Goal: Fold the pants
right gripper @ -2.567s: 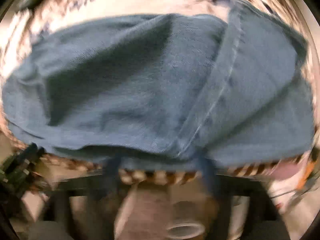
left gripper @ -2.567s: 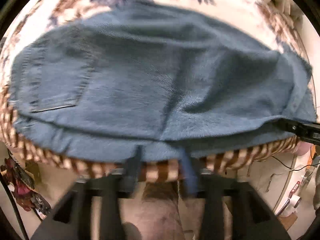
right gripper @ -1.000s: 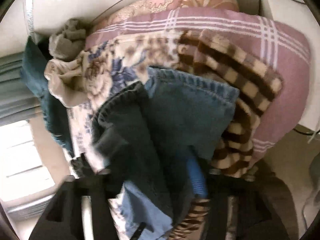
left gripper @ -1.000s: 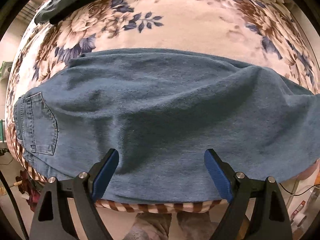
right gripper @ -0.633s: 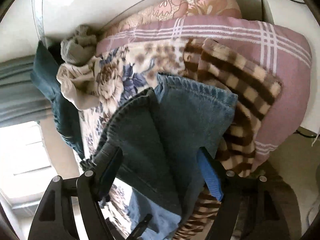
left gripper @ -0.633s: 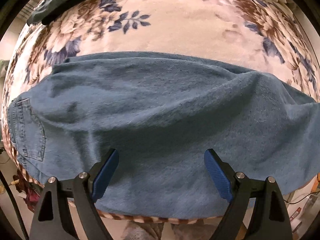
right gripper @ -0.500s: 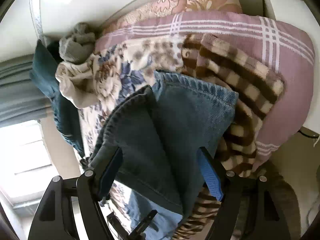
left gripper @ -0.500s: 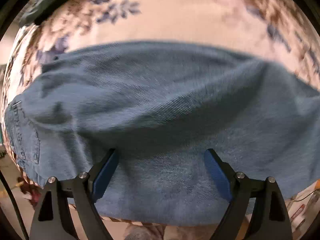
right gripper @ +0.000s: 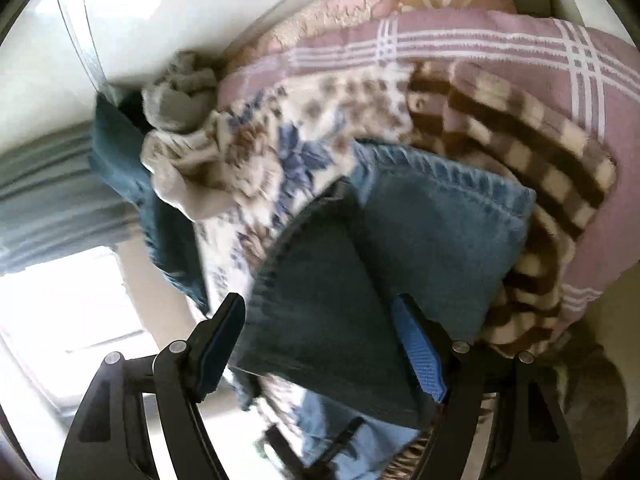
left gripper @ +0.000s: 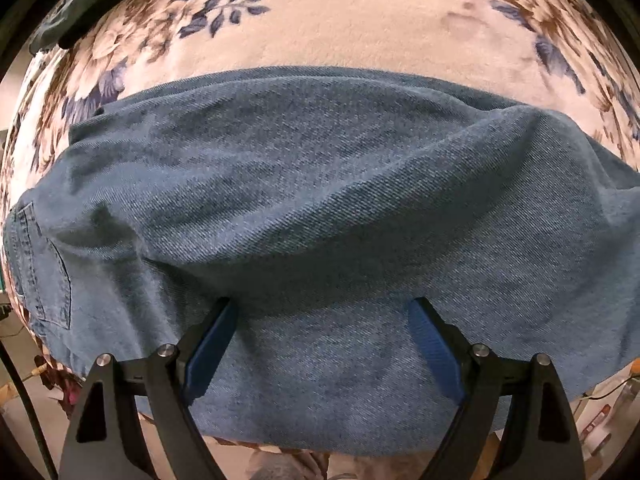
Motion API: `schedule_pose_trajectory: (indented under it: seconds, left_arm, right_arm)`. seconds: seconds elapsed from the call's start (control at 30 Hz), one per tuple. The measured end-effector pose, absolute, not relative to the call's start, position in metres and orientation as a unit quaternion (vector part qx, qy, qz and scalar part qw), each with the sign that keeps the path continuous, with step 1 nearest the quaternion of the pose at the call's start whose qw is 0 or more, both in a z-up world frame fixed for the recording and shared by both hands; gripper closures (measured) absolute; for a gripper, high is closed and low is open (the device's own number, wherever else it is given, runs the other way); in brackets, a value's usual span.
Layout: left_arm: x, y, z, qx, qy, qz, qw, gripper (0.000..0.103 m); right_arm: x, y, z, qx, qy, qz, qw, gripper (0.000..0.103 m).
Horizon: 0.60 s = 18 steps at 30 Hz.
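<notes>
The blue denim pants point(left gripper: 320, 208) lie folded lengthwise across a floral blanket point(left gripper: 340, 28), with a back pocket point(left gripper: 40, 272) at the far left. My left gripper point(left gripper: 322, 320) is open, its blue pads low over the near edge of the denim, holding nothing. In the right wrist view the hem end of the pants point(right gripper: 432, 240) lies on the blanket with one leg end point(right gripper: 320, 300) folded up over the other. My right gripper point(right gripper: 320, 320) is open, jaws either side of that raised leg end.
A brown-and-cream checked blanket edge point(right gripper: 532, 184) and a pink plaid cover point(right gripper: 520, 52) lie under the hems. A dark teal garment point(right gripper: 132, 184) and grey crumpled cloth point(right gripper: 180, 92) sit at the bed's far side. A dark garment point(left gripper: 76, 16) lies at the top left.
Both grippers were shut on the pants' edge 2.6 s ago and are now open. The left gripper has moved closer over the denim. The right view has swung round to the hem end.
</notes>
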<state>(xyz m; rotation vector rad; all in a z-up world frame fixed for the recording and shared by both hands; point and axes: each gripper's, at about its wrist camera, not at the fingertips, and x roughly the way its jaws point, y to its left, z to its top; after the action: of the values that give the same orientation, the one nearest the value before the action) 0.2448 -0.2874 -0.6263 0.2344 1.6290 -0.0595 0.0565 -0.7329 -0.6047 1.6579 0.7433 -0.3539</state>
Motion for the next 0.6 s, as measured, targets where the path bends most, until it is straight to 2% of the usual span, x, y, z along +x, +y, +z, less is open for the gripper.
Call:
schedule_pose_trajectory:
  seconds: [0.1,0.23,0.3,0.33,0.43,0.6]
  left_arm:
    - [0.243,-0.284,-0.626,0.101,0.726,-0.025,0.680,0.016]
    - [0.242,-0.280,-0.627,0.100,0.724,-0.023,0.682,0.016]
    - [0.239,-0.279,-0.627,0.101,0.722,-0.023,0.684,0.016]
    - [0.238,-0.276,-0.626,0.102,0.721,-0.024,0.685,0.016]
    - [0.233,-0.274,-0.613,0.101,0.708,-0.020,0.698,0.016]
    - [0.229,-0.260,-0.593,0.086,0.687,-0.008,0.721,0.016]
  right_arm:
    - [0.057,-0.738,-0.605,0.716,0.319,-0.161,0.599,0.015]
    - [0.089,-0.738,-0.622,0.651,0.433,-0.181,0.597,0.017]
    - [0.107,-0.735,-0.623,0.607,0.466,-0.189,0.615,0.056]
    - [0.116,-0.732,-0.619,0.576,0.487,-0.199,0.626,0.088]
    - [0.148,-0.715,-0.585,0.496,0.508,-0.190,0.678,0.093]
    - [0.157,-0.693,-0.476,0.464,0.390,-0.105,0.788,0.094]
